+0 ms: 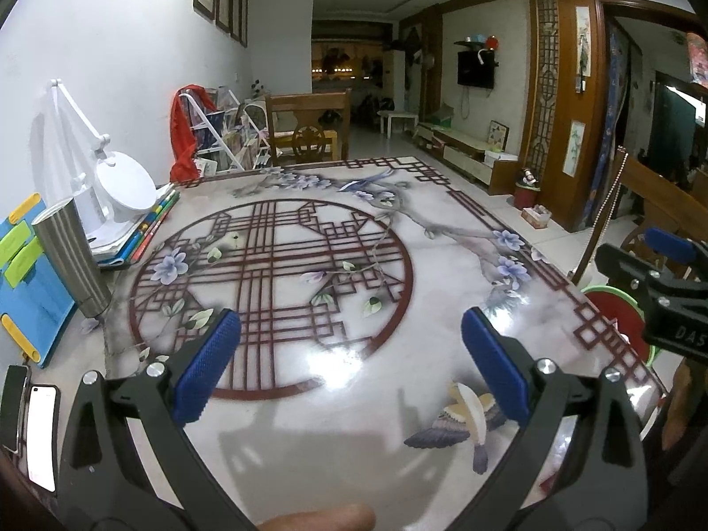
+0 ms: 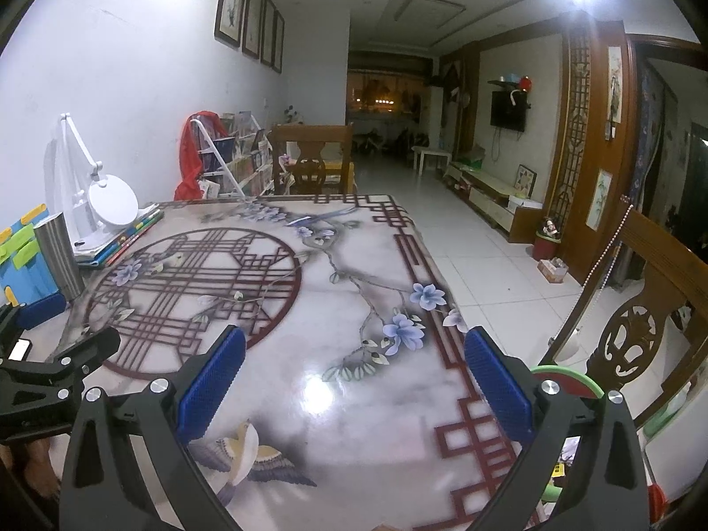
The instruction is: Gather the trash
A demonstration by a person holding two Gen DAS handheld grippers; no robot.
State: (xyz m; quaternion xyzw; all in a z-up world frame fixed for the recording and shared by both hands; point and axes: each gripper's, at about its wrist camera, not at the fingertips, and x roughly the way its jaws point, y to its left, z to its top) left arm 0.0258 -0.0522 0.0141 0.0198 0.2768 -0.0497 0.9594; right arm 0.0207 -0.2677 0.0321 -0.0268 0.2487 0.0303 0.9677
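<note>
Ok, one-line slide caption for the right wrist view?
Right gripper open and empty above the patterned table; left gripper alongside.

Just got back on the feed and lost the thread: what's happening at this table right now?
A person holds two claws over the patterned table, and both are open and empty. The left claw hovers above the table's near middle; the right claw is near the table's right edge. No loose trash shows on the tabletop. Along the left side stand a steel cup, a white desk lamp on books, and a phone. A red, green-rimmed round thing sits just off the right edge.
</note>
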